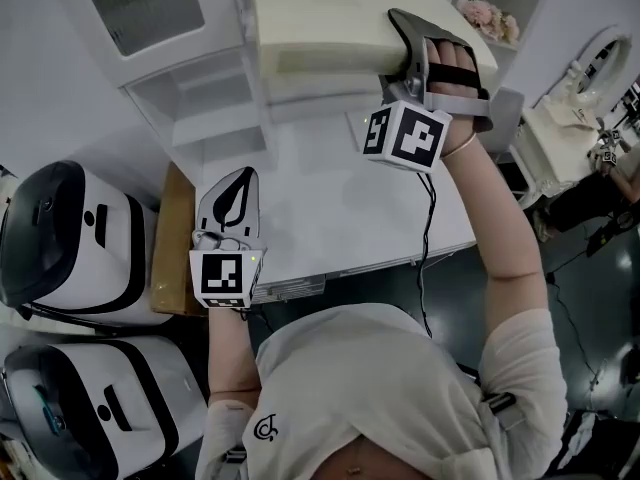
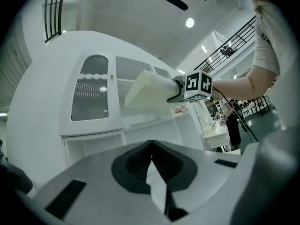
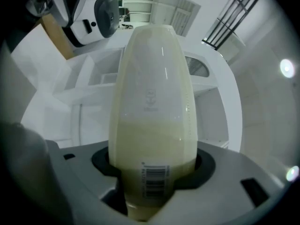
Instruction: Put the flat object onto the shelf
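The flat object (image 1: 330, 28) is a thick cream slab with a barcode label at its near end. My right gripper (image 1: 398, 46) is shut on that end and holds the slab up in front of the white shelf unit (image 1: 215, 98). The right gripper view shows the slab (image 3: 152, 107) running straight out from between the jaws (image 3: 152, 191) toward the shelf compartments (image 3: 101, 78). The left gripper (image 1: 240, 183) hangs shut and empty over the left front part of the white table (image 1: 330, 203). From its own view (image 2: 152, 161) I see the slab (image 2: 147, 92) and the right gripper (image 2: 182, 89) above.
Two white-and-black appliances (image 1: 70, 233) (image 1: 90, 398) stand at the left beside a brown board (image 1: 172, 238). Pink flowers (image 1: 490, 13) sit at the back right. A white vanity with a round mirror (image 1: 590, 68) stands at the far right.
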Demonstrator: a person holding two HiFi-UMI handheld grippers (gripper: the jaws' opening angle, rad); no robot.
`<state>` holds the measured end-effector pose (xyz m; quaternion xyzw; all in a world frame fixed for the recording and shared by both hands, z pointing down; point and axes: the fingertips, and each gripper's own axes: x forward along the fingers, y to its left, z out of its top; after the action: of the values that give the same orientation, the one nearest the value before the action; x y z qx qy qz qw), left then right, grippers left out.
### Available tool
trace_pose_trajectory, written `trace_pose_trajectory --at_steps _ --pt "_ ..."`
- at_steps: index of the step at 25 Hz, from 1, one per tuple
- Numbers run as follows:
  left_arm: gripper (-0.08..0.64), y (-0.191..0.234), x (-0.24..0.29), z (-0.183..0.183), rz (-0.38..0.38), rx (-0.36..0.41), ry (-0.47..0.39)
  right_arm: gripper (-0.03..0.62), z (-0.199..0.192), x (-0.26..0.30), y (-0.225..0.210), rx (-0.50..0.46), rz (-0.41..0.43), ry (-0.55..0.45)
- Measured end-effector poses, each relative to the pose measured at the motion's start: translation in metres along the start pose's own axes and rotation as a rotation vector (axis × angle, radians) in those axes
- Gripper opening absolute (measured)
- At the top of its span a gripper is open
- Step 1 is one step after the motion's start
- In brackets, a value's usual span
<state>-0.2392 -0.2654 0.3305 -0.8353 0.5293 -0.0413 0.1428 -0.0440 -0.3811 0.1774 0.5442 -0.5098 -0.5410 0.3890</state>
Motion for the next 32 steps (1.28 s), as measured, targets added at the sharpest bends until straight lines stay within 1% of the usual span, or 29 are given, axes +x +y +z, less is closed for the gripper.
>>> trace_pose_trajectory --at_steps 3,8,10,14,16,18,21,23,26,28,30,32 --pt "0.011 0.006 -0.006 -0.005 0.01 -0.011 -0.002 0.282 0.003 0.027 0.009 -0.074 0.021 -0.012" --pt "0.011 0.02 -0.013 -0.016 0.047 -0.04 0.007 0.285 0.005 0.062 0.026 -0.116 0.077 0.004" --pt "0.011 0.024 -0.015 -0.022 0.056 -0.049 0.012 0.287 0.006 0.073 0.037 -0.133 0.115 0.009" --pt "0.011 0.025 -0.016 -0.024 0.051 -0.064 -0.01 0.3 0.002 0.085 0.066 -0.14 0.228 0.032" --pt "0.011 0.027 -0.012 -0.025 0.048 -0.069 -0.018 0.305 0.008 0.094 0.073 -0.139 0.25 0.023" --pt "0.011 0.029 -0.007 -0.026 0.041 -0.067 -0.018 0.322 0.013 0.103 0.081 -0.137 0.276 0.005" --pt "0.011 0.031 -0.002 -0.035 0.038 -0.071 -0.003 0.345 0.017 0.114 0.096 -0.119 0.343 -0.018" --pt "0.011 0.035 -0.001 -0.046 0.045 -0.088 0.018 0.359 0.02 0.119 0.101 -0.101 0.383 -0.017" --pt "0.011 0.037 0.002 -0.059 0.051 -0.109 0.044 0.368 0.022 0.13 0.104 -0.081 0.421 -0.018" --pt "0.011 0.038 0.004 -0.063 0.05 -0.109 0.055 0.395 0.02 0.139 0.11 -0.079 0.448 -0.016" --pt "0.011 0.04 0.003 -0.069 0.054 -0.109 0.067 0.454 0.018 0.151 0.118 -0.109 0.453 -0.002" --pt "0.011 0.043 0.002 -0.074 0.061 -0.118 0.077 0.46 0.017 0.162 0.122 -0.146 0.425 0.009"
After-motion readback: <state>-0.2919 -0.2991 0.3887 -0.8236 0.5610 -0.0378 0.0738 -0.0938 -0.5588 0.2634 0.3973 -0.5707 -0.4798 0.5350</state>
